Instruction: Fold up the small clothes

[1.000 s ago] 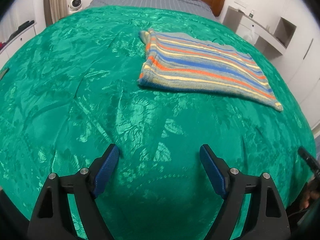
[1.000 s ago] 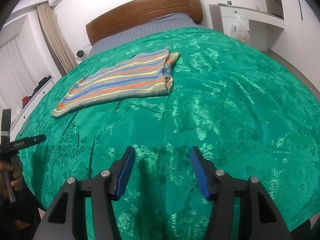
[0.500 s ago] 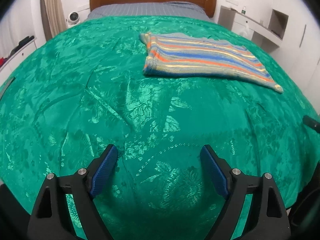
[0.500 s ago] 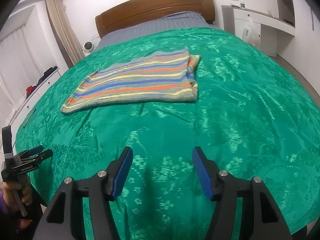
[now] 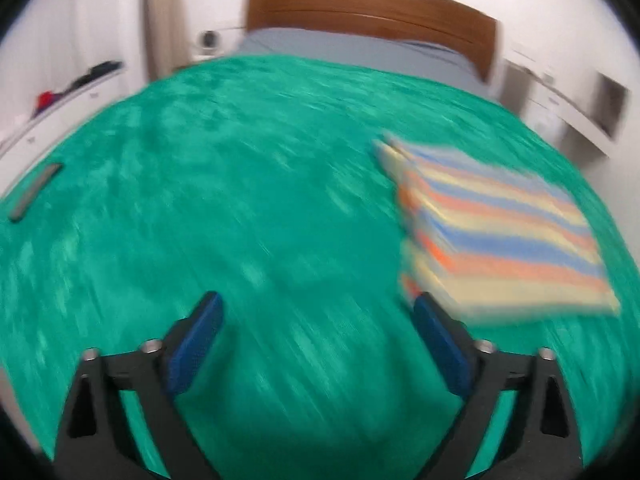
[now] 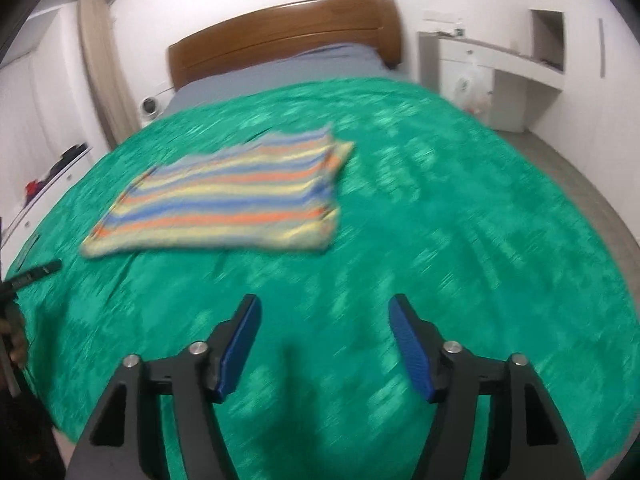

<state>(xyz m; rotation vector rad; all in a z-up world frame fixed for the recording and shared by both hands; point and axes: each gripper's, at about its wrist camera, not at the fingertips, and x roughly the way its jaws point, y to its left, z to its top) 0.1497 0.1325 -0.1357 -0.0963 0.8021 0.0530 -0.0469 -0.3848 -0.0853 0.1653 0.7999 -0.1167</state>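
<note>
A folded striped garment (image 5: 500, 232) in blue, orange and yellow lies flat on the green bedspread (image 5: 240, 208); the left wrist view is blurred. My left gripper (image 5: 316, 308) hovers over bare bedspread just left of the garment's near corner, its jaws opening wide with nothing between them. In the right wrist view the same garment (image 6: 232, 204) lies ahead and to the left. My right gripper (image 6: 324, 312) hangs above the bedspread (image 6: 460, 220) nearer than the garment, jaws opening, nothing between them.
A wooden headboard (image 6: 280, 36) and grey sheet close the far end of the bed. White cabinets and a desk (image 6: 500, 80) stand at the right, a white dresser (image 5: 60, 96) at the left. A small flat dark object (image 5: 36, 192) lies on the bedspread's left edge.
Both views have swung: the garment has slid to the right and nearer in the left view, and grown larger in the right view. Both grippers' jaws stand wider apart than before.
</note>
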